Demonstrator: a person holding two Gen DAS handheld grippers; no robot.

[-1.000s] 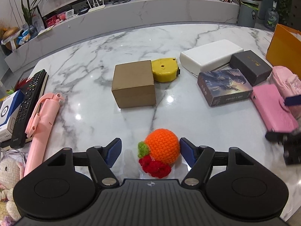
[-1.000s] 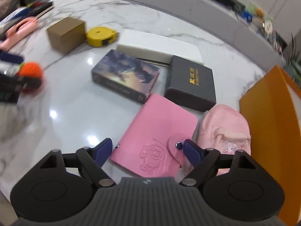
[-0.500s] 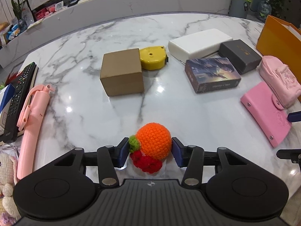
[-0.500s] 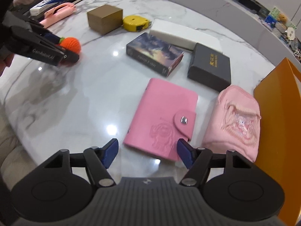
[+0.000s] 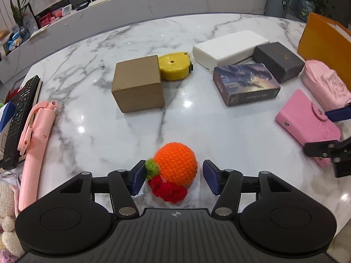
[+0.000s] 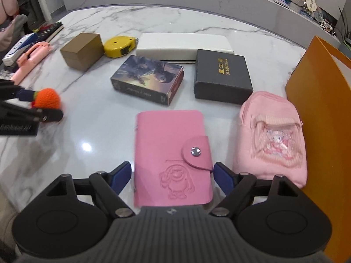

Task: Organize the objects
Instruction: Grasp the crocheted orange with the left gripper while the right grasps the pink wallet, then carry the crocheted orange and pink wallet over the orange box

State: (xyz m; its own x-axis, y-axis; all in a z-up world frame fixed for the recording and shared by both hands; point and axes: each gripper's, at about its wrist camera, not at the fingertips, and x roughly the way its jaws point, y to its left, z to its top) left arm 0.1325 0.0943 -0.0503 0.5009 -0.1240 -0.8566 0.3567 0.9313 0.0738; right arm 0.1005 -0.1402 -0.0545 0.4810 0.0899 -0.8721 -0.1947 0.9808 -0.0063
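both fingers (image 5: 139, 179) flank crochet orange (image 5: 177, 166), right one apart.

On the desk (image 5: 131, 131): 1 crochet orange (image 5: 177, 166), 1 brown box (image 5: 137, 83), 1 yellow tape measure (image 5: 174, 65), 1 white case (image 5: 230, 47), 1 black box (image 5: 277, 60), 1 illustrated card box (image 5: 245, 83), 1 pink card wallet (image 6: 173, 153), 1 pink pouch (image 6: 271, 135), 1 pink selfie stick (image 5: 33, 149), 1 remote (image 5: 19, 114).
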